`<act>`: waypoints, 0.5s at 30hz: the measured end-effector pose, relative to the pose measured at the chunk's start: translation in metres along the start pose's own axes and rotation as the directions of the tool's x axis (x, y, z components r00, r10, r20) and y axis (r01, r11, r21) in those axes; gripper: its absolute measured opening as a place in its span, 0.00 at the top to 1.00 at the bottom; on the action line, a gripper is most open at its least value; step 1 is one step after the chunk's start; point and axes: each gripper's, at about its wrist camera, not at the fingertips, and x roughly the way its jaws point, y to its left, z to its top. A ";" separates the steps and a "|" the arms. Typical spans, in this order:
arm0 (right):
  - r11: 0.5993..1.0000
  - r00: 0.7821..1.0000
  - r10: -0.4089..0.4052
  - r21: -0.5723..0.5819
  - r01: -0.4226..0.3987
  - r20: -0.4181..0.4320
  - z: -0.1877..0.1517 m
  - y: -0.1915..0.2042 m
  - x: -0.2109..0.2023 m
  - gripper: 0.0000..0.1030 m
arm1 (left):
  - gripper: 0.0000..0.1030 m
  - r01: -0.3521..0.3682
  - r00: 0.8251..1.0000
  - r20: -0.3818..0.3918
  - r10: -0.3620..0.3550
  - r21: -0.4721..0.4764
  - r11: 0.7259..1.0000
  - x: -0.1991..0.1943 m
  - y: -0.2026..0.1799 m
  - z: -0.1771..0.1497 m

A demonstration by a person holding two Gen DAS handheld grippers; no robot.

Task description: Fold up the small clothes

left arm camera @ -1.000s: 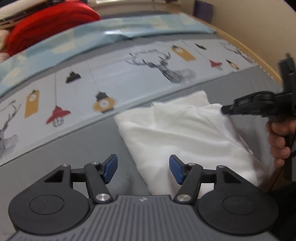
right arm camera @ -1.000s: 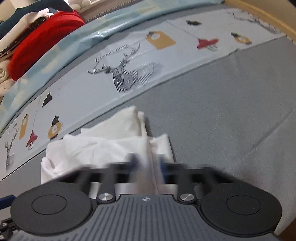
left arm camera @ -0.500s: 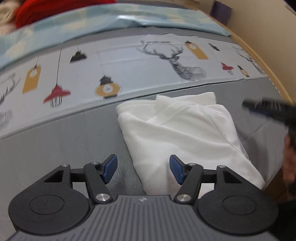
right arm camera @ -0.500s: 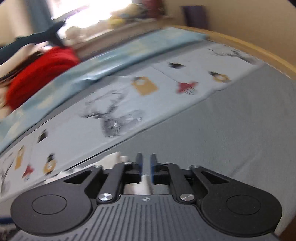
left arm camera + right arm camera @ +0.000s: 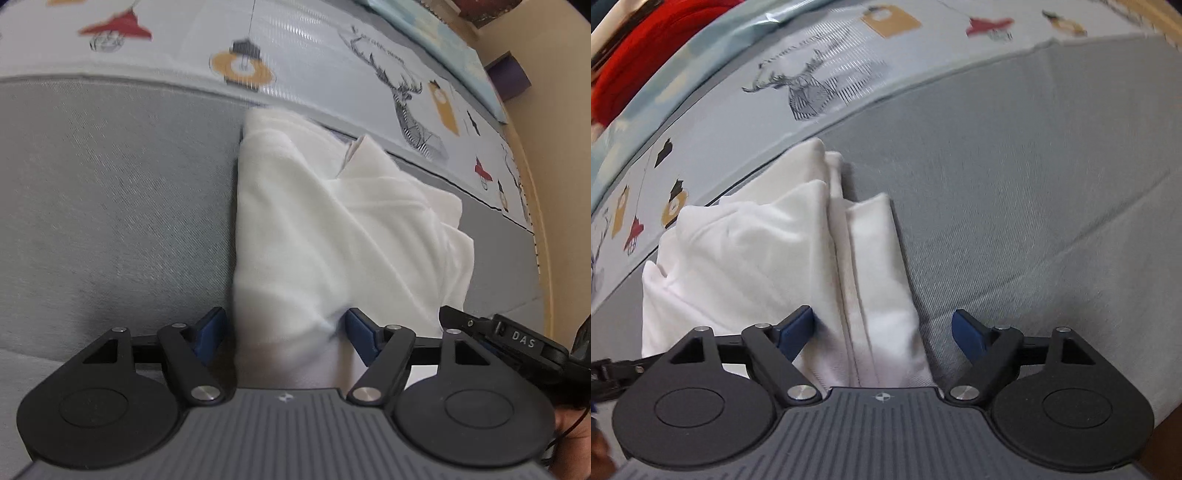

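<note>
A white folded garment (image 5: 332,236) lies on the grey bed cover (image 5: 110,192). My left gripper (image 5: 284,328) is open, its blue pads either side of the garment's near left edge. My right gripper (image 5: 884,328) is open too, low over the garment's (image 5: 768,258) near right edge, where the folded layers run between the pads. The right gripper also shows in the left wrist view (image 5: 517,343) at the lower right, beside the garment.
A pale printed sheet with deer and lantern motifs (image 5: 812,85) runs along the far side. A red folded cloth (image 5: 639,48) lies at the far left. The wooden bed edge (image 5: 546,192) curves along the right.
Both grippers have come down close to the garment's near edge. The right gripper, shut half a second ago, has opened and dropped from a raised view back to the cloth.
</note>
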 end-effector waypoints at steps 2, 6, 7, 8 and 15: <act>0.999 1.000 0.023 0.027 -0.023 -0.007 -0.003 0.000 0.002 0.30 | 0.26 0.037 0.999 0.034 -0.037 0.018 0.999 -0.001 -0.003 0.002; 0.996 0.996 0.089 0.027 -0.090 0.029 -0.004 0.007 -0.005 0.73 | 0.58 0.047 0.995 0.078 -0.054 0.085 0.995 -0.004 -0.003 0.000; 0.996 0.995 0.089 0.010 -0.089 0.041 -0.004 0.012 -0.006 0.75 | 0.63 0.061 0.994 0.088 -0.070 0.109 0.992 -0.009 -0.003 0.001; 0.996 0.995 0.090 -0.002 -0.090 0.050 -0.005 0.015 -0.007 0.77 | 0.66 0.064 0.992 0.099 -0.078 0.136 0.989 -0.013 -0.005 0.001; 0.978 0.964 0.208 -0.069 -0.199 0.167 0.003 0.051 -0.018 0.80 | 0.68 -0.071 0.945 0.326 -0.006 0.221 0.973 -0.071 0.009 0.018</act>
